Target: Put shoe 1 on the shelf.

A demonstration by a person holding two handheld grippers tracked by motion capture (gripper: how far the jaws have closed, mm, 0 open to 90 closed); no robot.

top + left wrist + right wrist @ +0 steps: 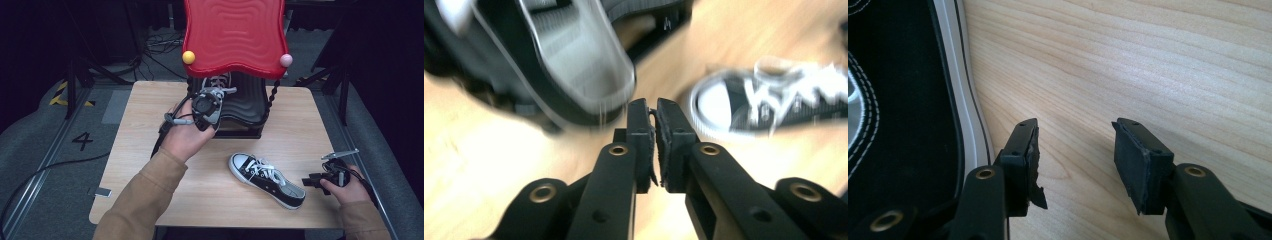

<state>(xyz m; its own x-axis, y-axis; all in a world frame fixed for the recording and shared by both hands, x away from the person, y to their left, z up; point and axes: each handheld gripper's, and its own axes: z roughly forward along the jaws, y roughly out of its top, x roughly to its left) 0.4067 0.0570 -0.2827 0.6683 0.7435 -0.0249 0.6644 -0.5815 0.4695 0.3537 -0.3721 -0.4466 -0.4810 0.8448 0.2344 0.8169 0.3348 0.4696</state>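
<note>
In the high view, the left gripper (206,107) is hovering at upper centre, in front of the black shoe rack (248,102) under the red canopy (234,35), where one sneaker (218,81) is sitting. Its fingers (639,135) are pressing together with nothing between them. The second sneaker (266,179) is lying on the table (150,150) at lower centre. The right gripper (327,179) is resting at lower right beside that shoe's heel, fingers (1020,155) standing wide over bare wood.

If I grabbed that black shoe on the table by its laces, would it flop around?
Probably. The black shoe looks like soft canvas, so its upper may sag, and the loose white laces would likely stretch and let it swing. Its flat rubber sole should keep it from rolling if pushed across the wooden table.
</note>
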